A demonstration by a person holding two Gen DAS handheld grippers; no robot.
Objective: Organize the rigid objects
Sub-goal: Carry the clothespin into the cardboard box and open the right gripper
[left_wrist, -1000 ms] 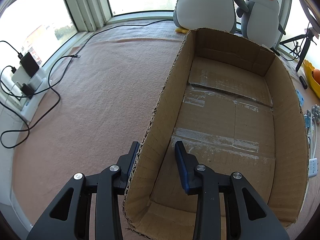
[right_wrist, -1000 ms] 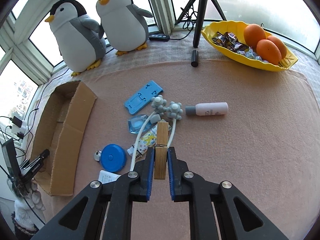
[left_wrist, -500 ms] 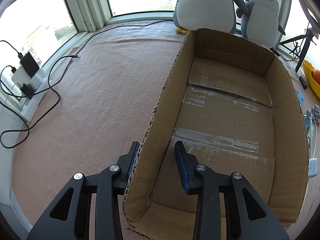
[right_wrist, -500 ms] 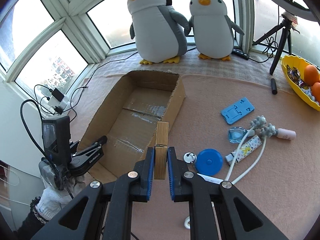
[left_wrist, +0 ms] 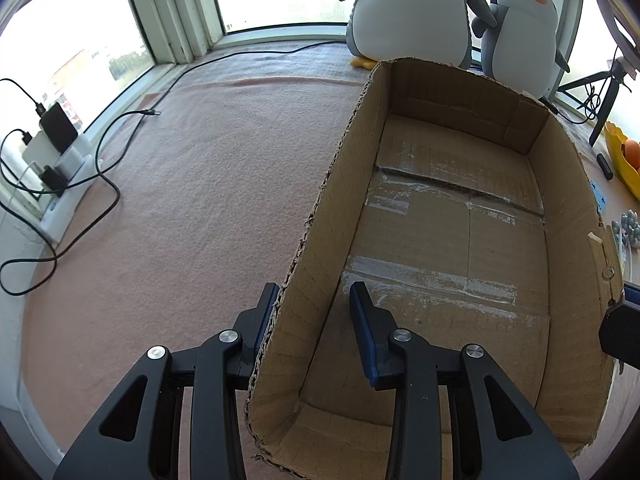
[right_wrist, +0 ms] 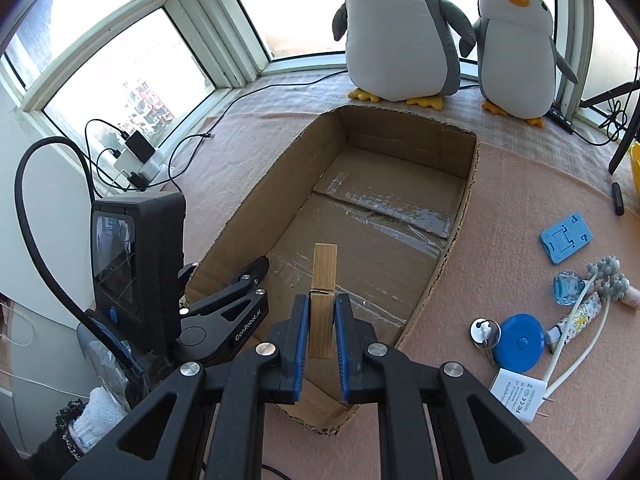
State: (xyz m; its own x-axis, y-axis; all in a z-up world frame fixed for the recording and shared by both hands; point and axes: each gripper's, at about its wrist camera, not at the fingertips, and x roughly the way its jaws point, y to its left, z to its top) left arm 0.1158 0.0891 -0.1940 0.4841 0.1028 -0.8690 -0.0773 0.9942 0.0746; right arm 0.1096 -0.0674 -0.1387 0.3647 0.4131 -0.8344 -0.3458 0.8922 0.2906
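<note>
The right gripper (right_wrist: 321, 322) is closed on a wooden clothespin (right_wrist: 322, 300). Its blue pads press the two flat sides, and the clothespin stands upright between them, over the near part of the cardboard box (right_wrist: 460, 216). The floor of the box shows only old tape strips.

The left gripper (left_wrist: 316, 312) is at the near left corner of the same box (left_wrist: 320, 216). One finger is outside the left wall and the other is inside. The outer finger lies against the cardboard, but a gap shows between the wall and the inner pad, so I cannot tell from the pictures if the wall is pinched; the jaws are at their narrowest. In the right wrist view a hand in a white glove (right_wrist: 96, 412) holds this gripper.

On the pink cloth (right_wrist: 500, 200) to the right of the box lie other things: a blue round tape measure (right_wrist: 518, 342), a blue phone stand (right_wrist: 565, 237), a white charger (right_wrist: 516, 394) and a small key (right_wrist: 485, 334). Two plush penguins (right_wrist: 400, 36) stand behind the box at the window.
</note>
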